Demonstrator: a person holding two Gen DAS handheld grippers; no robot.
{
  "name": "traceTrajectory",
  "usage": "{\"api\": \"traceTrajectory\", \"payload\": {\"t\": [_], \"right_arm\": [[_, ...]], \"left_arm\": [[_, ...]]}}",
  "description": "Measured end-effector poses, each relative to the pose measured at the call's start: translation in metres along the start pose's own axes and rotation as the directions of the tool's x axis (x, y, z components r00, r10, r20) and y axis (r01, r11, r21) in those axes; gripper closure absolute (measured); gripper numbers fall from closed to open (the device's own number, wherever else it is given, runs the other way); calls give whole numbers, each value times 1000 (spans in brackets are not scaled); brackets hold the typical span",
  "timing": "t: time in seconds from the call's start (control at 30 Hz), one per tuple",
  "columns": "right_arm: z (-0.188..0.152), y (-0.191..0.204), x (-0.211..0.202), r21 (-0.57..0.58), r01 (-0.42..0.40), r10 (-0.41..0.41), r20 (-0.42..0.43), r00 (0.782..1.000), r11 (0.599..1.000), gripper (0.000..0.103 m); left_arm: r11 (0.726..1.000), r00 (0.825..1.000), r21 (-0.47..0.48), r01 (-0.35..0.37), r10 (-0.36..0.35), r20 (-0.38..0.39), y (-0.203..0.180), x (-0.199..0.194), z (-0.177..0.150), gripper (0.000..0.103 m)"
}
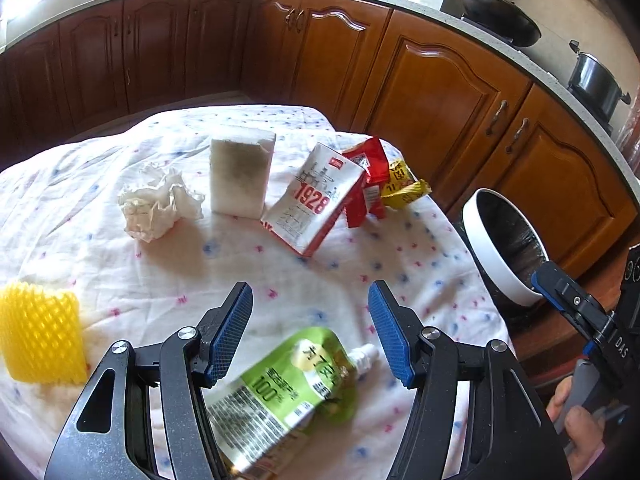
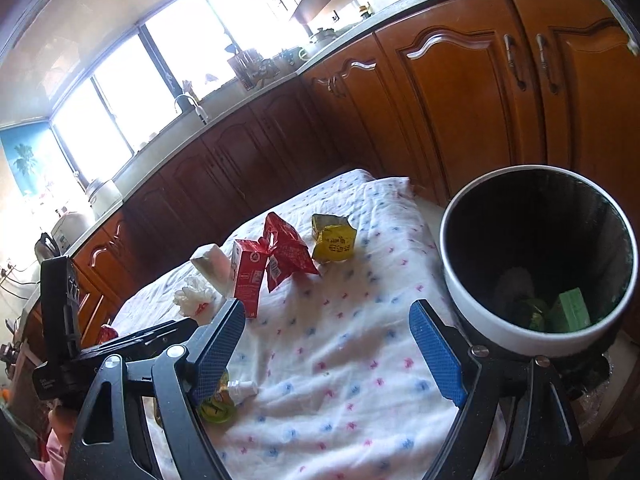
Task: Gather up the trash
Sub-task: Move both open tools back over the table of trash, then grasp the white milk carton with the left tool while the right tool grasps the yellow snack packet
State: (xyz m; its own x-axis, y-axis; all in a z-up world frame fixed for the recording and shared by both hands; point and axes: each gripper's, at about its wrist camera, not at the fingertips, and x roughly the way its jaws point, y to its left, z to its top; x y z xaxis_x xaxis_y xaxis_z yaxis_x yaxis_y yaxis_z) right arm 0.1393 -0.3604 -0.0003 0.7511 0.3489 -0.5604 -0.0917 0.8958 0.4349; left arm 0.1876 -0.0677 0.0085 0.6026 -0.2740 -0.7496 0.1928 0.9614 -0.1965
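Observation:
A green drink pouch [image 1: 280, 396] lies flat on the cloth-covered table [image 1: 360, 256], below my open left gripper [image 1: 311, 332], whose jaws stand apart above it. Farther off lie a crumpled tissue [image 1: 158, 202], a white sponge block [image 1: 240, 172], a "1928" carton [image 1: 316, 200], a red wrapper [image 1: 370, 176] and a yellow wrapper [image 1: 404, 186]. My right gripper [image 2: 328, 344] is open and empty over the table, beside the white-rimmed bin [image 2: 480, 312]. The bin [image 1: 492, 256] holds a green box [image 2: 570, 312]. The pouch's spout [image 2: 240, 390] shows by the right gripper's left finger.
A yellow foam net [image 1: 38, 334] lies at the table's left edge. Wooden kitchen cabinets [image 1: 440, 80] ring the table closely, with pots [image 1: 596, 80] on the counter. The bin stands off the table's right edge.

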Motion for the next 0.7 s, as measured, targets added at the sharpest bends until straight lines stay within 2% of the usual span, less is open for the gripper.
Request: {"api": "traceTrajectory", "payload": {"t": [0.23,0.33,0.4,0.7], "right_arm": [[20,-3,27,-1,-13,13,-28,1000,1000,19],[31,-7,45,11,-10,11,-44,999,1000,28],[37,-8,57,14,-11,12,-57,998,1000,39],[51,-8,113,24,-17,20,-135,991,1000,48]], "left_arm": [[995,999,94,-20,24,-36,-11,22,21,42],[991,998,129,-29,36,-52,-16,35,34,42],[990,998,139,-36,43,-52,-17,42,40,42],[981,993,175,-83,97,-71,-20,73,62,42]]}}
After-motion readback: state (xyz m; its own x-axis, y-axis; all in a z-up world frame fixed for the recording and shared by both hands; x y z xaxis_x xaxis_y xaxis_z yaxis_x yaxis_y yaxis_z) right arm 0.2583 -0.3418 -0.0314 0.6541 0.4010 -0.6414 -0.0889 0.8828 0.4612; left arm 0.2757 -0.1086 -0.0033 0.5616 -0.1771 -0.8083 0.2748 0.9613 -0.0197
